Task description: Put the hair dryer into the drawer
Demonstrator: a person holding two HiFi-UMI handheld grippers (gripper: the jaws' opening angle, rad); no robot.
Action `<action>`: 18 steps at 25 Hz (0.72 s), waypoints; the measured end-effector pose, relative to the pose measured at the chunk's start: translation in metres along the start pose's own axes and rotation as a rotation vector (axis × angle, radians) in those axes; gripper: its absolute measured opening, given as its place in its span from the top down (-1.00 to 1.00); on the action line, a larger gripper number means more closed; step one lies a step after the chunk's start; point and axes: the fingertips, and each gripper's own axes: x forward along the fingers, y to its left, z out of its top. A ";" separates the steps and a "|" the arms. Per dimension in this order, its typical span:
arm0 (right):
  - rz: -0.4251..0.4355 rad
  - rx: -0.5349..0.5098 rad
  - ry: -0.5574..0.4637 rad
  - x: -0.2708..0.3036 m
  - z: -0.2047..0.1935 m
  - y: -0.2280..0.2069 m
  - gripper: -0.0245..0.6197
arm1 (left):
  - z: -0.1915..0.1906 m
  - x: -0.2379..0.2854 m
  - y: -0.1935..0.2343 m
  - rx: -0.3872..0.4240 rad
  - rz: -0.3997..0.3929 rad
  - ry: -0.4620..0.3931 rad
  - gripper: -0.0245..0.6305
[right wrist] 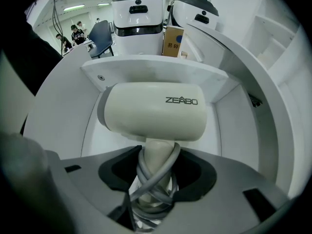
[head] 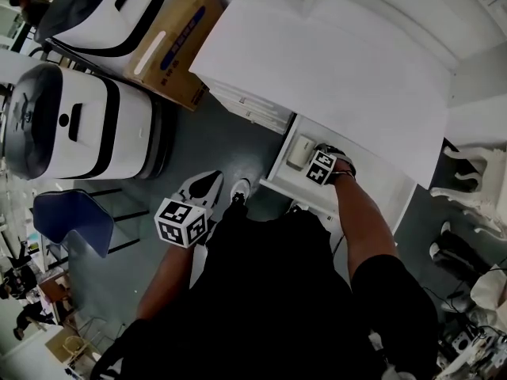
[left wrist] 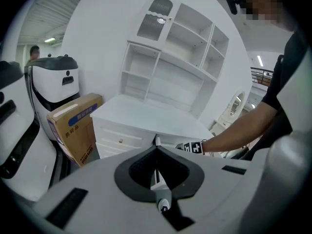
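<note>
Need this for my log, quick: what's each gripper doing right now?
Left gripper: closed, empty.
Right gripper: closed on the hair dryer, by its handle.

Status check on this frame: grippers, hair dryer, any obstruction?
Left gripper shut, empty. Right gripper shut on hair dryer handle, dryer down inside open drawer. Nothing in the way.

Floor [head: 230, 137]: grey, smooth.
Wall [left wrist: 105, 28]: plain white.
Dresser [head: 333, 77]: white, with a flat top, set against the wall.
Shelf unit [left wrist: 180, 43]: white, standing on the dresser, with open compartments and one arched glazed door at the upper left.
Cardboard box [head: 170, 42]: brown with a blue label, on the floor just beside the dresser.
Machines [head: 79, 125]: two, white and black with rounded casings, near the box.
Chair [head: 71, 220]: blue, on thin dark legs.
Ceiling lights [left wrist: 48, 40]: strip type, lit.
</note>
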 end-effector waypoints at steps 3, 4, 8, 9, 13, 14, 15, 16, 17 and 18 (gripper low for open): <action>-0.003 -0.021 0.010 0.004 0.000 0.001 0.27 | -0.001 -0.004 0.004 -0.002 0.010 -0.005 0.89; -0.004 -0.024 0.013 0.006 -0.001 0.001 0.27 | 0.000 -0.005 0.005 -0.002 0.012 -0.006 0.89; 0.003 -0.028 0.009 0.008 -0.002 0.000 0.27 | 0.002 -0.009 0.010 -0.001 0.024 -0.009 0.89; 0.007 -0.029 0.005 0.008 -0.001 0.001 0.27 | 0.001 -0.009 0.011 -0.001 0.026 -0.007 0.89; 0.033 -0.008 0.008 0.008 -0.002 0.001 0.27 | 0.004 -0.010 0.011 0.001 0.026 -0.008 0.89; 0.042 -0.001 0.011 0.008 -0.002 0.001 0.27 | 0.006 -0.010 0.011 0.003 0.024 -0.012 0.89; 0.050 0.003 0.015 0.008 -0.002 0.000 0.27 | 0.008 -0.010 0.010 0.005 0.023 -0.015 0.89; 0.053 0.004 0.019 0.009 -0.002 0.000 0.27 | 0.010 -0.010 0.010 0.008 0.021 -0.018 0.89; 0.052 0.002 0.022 0.009 -0.002 0.000 0.27 | 0.012 -0.010 0.011 0.009 0.020 -0.020 0.89; 0.045 0.000 0.023 0.008 -0.002 0.000 0.27 | 0.013 -0.009 0.011 0.010 0.019 -0.020 0.89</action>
